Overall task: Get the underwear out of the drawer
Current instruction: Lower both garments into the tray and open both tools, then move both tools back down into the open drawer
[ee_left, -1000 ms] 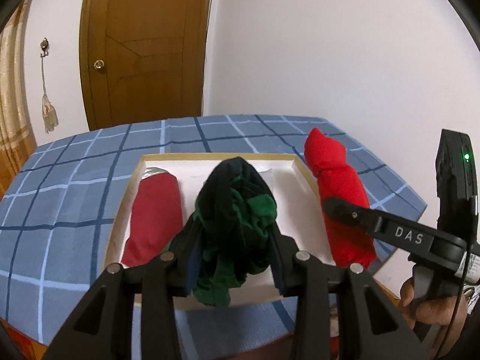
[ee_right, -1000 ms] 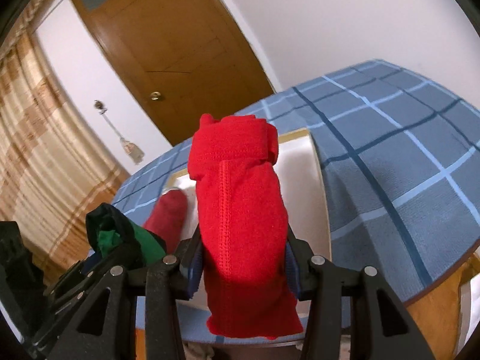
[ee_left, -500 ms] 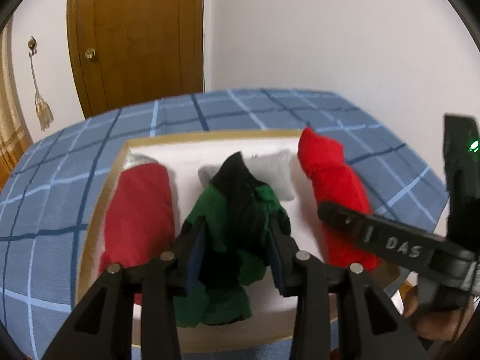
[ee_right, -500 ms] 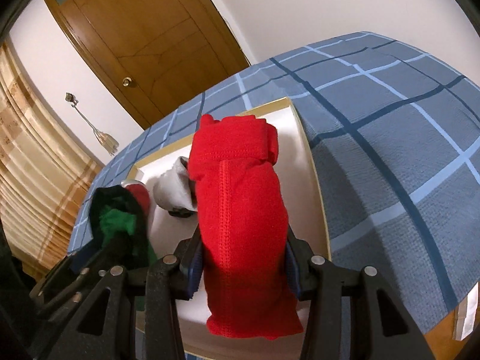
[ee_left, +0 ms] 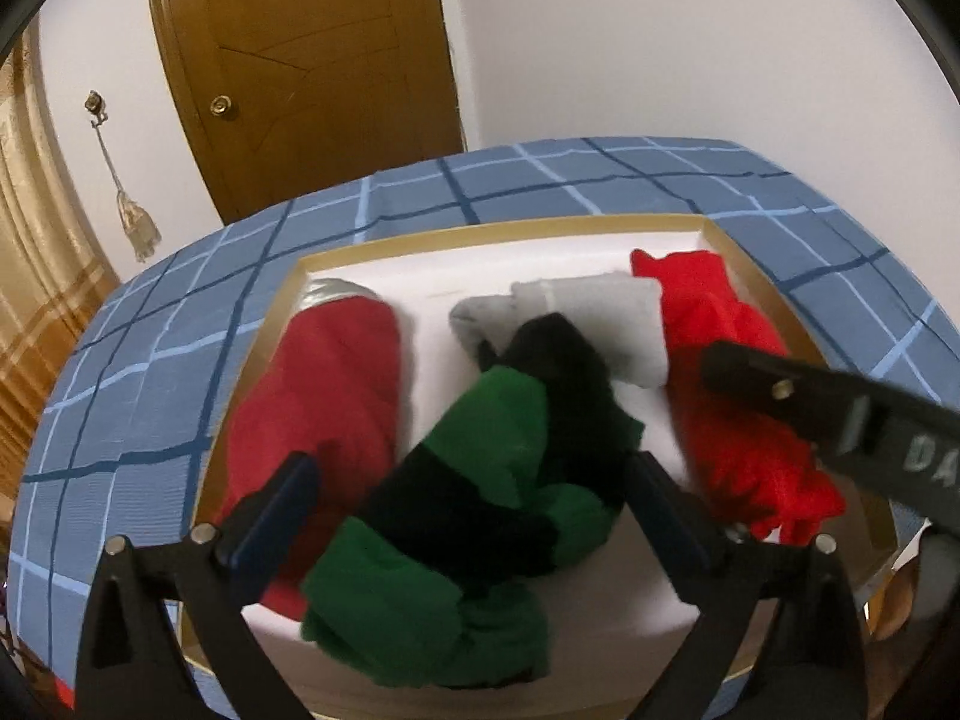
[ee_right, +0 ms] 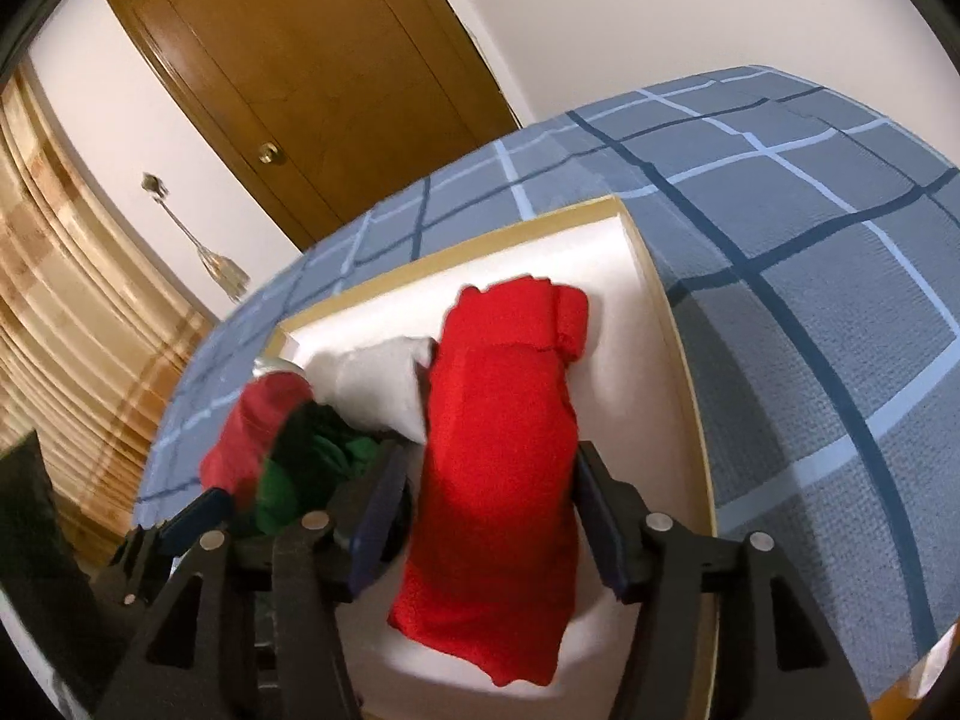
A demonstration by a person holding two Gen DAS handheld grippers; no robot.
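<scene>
A shallow white-lined drawer (ee_left: 510, 234) with a wooden rim rests on a blue checked cloth. A green-and-black underwear bundle (ee_left: 480, 432) lies loose on its floor. My left gripper (ee_left: 471, 468) straddles the bundle, jaws opening wide, both pads clear of the cloth. A bright red underwear roll (ee_right: 498, 420) lies along the drawer's right side. It sits between the opening jaws of my right gripper (ee_right: 489, 468), and a gap shows at the left pad. A dark red roll (ee_left: 324, 396) and a grey roll (ee_left: 594, 324) also lie in the drawer.
The blue checked cloth (ee_right: 810, 300) spreads around the drawer, with its edge close on the right. A brown door (ee_left: 300, 60) and a white wall stand behind. A striped curtain (ee_right: 60, 330) hangs at the left. The right gripper's black finger (ee_left: 840, 420) crosses the left wrist view.
Both grippers sank toward the drawer holding their rolls. The left jaws then sprang wide and the green-and-black bundle slumped onto the drawer floor. The right jaws widened around the red roll.
</scene>
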